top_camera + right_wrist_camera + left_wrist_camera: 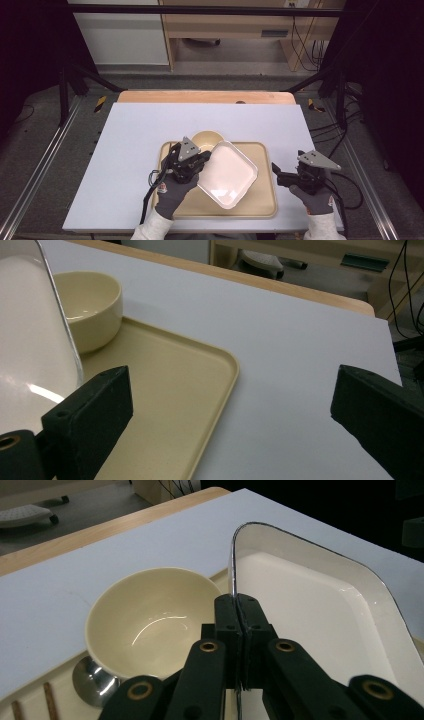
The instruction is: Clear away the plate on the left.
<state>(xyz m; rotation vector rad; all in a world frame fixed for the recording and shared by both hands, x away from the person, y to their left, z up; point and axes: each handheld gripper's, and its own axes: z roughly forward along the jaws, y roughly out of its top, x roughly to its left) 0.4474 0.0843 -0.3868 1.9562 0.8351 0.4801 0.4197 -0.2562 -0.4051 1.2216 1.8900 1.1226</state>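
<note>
A white square dish [227, 175] hangs tilted over the tan tray [260, 206]. My left gripper [202, 159] is shut on the dish's left rim. In the left gripper view the two black jaws [239, 605] pinch the thin rim of the dish [310, 605]. A cream bowl [206, 139] stands at the tray's far edge, just beyond the dish and close to the left gripper. My right gripper [276, 174] stays off the tray's right edge over the white board, open, with nothing between its jaws [230, 390]. It faces the tray [170, 390], the dish [25, 340] and the bowl [90, 305].
A shiny metal piece [92, 680] lies on the tray beside the bowl [150, 620], with two thin brown sticks [50, 700] nearby. The white board [140, 130] covers a wooden table [205, 96]. Dark frame rails run along both sides.
</note>
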